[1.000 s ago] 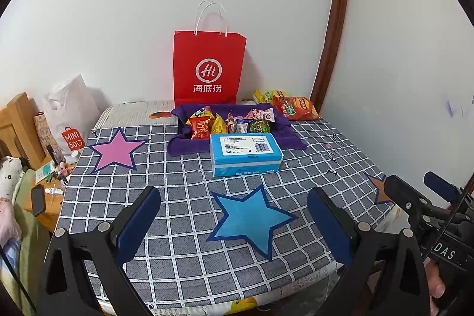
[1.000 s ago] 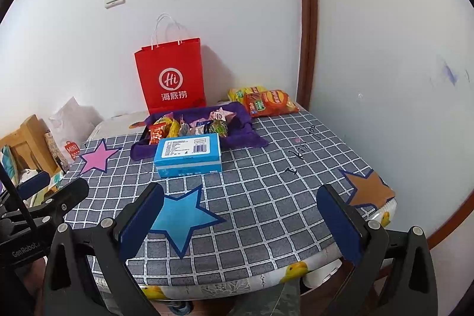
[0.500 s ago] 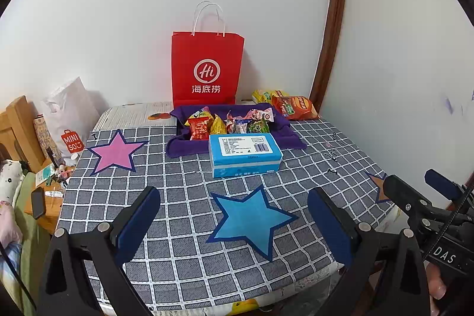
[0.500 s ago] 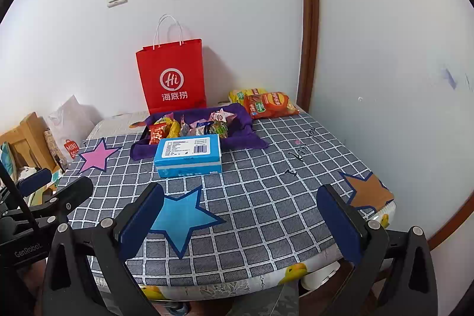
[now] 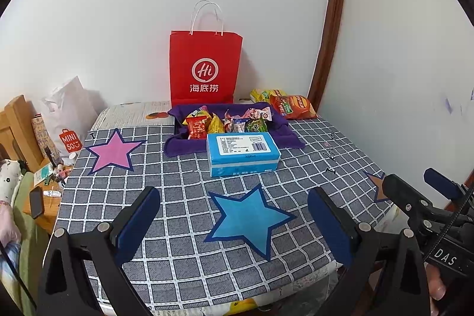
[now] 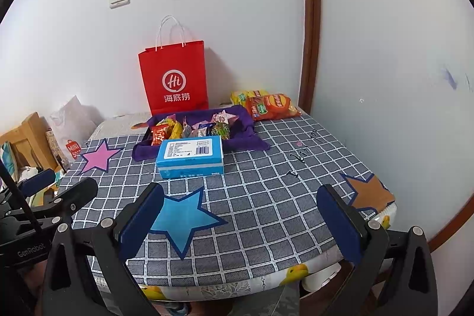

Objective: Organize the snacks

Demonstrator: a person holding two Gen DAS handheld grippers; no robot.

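While we hold both grippers over the table's (image 5: pixel 177 182) near edge, left gripper (image 5: pixel 234 222) and right gripper (image 6: pixel 241 218) have fingers spread wide, empty. Snacks (image 5: pixel 228 123) sit in the purple tray (image 5: pixel 284 135) behind the blue box (image 5: pixel 243 153).

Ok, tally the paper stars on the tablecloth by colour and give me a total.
Pink star: 1
Blue star: 1
Orange star: 1
Total: 3 stars
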